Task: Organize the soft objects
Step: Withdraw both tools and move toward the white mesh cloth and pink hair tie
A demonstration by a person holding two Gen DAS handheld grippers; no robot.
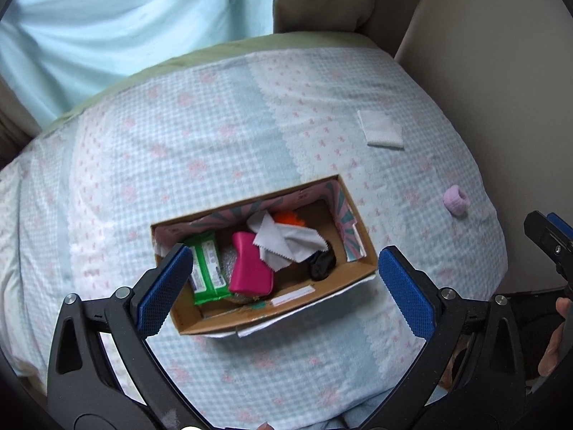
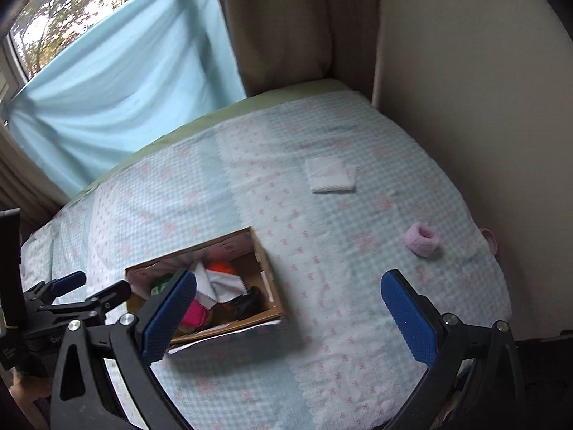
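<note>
An open cardboard box (image 1: 361, 247) sits on the checked bedspread (image 1: 215, 125). It holds a green wipes pack (image 1: 207, 268), a magenta pouch (image 1: 250, 268), a white cloth (image 1: 283, 240), something orange (image 1: 290, 218) and a black item (image 1: 322, 263). My left gripper (image 1: 286, 288) is open and empty above the box's near side. A folded white cloth (image 2: 331, 174) and a pink knitted ring (image 2: 422, 238) lie loose on the bed. My right gripper (image 2: 288, 317) is open and empty, hovering right of the box (image 2: 274, 295), apart from the ring.
A wall (image 2: 483, 107) borders the bed on the right. Beige and light blue curtains (image 2: 125, 89) hang beyond the far edge. Another pink item (image 2: 492, 238) lies at the bed's right edge. The right gripper's tip (image 1: 548, 236) shows in the left wrist view.
</note>
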